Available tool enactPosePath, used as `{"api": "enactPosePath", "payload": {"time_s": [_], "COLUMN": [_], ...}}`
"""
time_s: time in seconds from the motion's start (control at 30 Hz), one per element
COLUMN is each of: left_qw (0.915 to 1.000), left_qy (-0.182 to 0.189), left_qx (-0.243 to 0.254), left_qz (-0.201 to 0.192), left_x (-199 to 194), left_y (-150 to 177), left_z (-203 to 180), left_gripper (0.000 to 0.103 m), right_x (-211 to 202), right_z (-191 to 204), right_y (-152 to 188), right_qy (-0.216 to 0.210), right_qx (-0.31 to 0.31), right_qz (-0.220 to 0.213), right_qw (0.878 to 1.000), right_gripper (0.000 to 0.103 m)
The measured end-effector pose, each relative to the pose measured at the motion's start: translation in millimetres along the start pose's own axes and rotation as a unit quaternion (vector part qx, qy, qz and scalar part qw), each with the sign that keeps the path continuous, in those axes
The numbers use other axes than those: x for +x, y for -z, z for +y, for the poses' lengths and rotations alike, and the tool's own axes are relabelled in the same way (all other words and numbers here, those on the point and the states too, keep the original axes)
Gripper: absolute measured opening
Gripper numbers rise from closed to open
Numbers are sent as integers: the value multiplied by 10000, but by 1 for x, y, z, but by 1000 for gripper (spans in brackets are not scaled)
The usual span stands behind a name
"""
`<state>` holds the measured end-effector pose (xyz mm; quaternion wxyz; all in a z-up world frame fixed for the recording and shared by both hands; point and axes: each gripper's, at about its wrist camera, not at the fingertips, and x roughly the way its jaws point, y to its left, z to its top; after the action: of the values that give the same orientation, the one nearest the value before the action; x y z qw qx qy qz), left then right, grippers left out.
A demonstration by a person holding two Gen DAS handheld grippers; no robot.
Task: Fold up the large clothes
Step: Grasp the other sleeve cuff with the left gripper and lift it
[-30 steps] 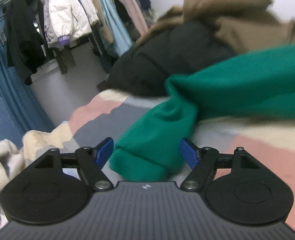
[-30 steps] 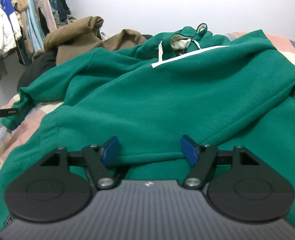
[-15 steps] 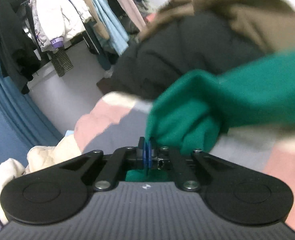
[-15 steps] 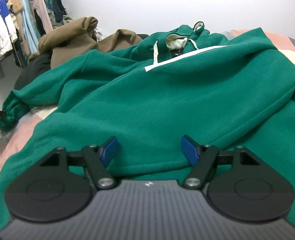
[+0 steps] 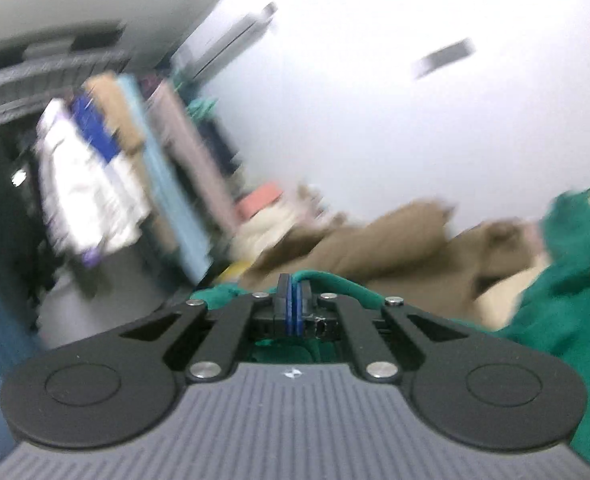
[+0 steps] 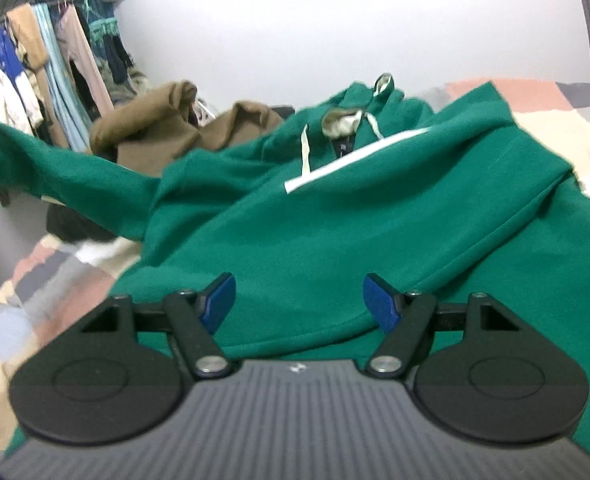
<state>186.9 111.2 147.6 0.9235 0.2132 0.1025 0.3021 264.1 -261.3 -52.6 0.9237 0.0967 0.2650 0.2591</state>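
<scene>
A large green hoodie [image 6: 367, 216] with a white chest stripe and drawstrings lies spread on a patchwork bedspread [image 6: 543, 120]. Its left sleeve [image 6: 55, 168] is lifted off the bed and stretches toward the left edge of the right wrist view. My left gripper [image 5: 293, 300] is shut on the green sleeve cuff [image 5: 335, 284], which drapes over its blue pads, held high; this view is blurred. My right gripper [image 6: 299, 302] is open just above the hoodie's lower hem, with fabric below the blue pads but nothing pinched.
A brown coat [image 6: 151, 128] and a black jacket [image 6: 75, 224] are piled on the bed behind the hoodie. A rack of hanging clothes [image 6: 35, 80] stands at the left against the white wall. More pale garments lie off the bed's left side.
The left gripper closed on the sleeve cuff, then rose sharply, lifting the sleeve off the bed. The right gripper shifted slightly and stayed open over the hem.
</scene>
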Motion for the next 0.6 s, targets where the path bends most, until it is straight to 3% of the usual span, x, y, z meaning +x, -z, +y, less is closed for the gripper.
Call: {"api": "enactPosePath", "payload": {"time_s": [0.13,0.27,0.4,0.6], "left_qw": [9965,9858,9642,9298], "left_qy": [749,1667,2623,3511], "left_qx": [126,-52,-339,-618], "left_qz": [-360,-211,195,911], "left_x": [-76,-138,-184,-214], "left_y": [-45,-55,-31,34], "left_z": [-43,-93,-147,-219], "left_gripper": [2,2,2,3], "right_x": [-21,-34,-50,-71], "right_z": [-9,-22,-34,-44], "right_y": [-3,-2,-2,1], "right_qy": [-70,-90,-147,-87], "right_qx": [234,471,717,769], "right_qz": [-170,-223,-257,-388], "right_qw": [9996,9986,9970,9963], "right_gripper": [72,72,73,74]}}
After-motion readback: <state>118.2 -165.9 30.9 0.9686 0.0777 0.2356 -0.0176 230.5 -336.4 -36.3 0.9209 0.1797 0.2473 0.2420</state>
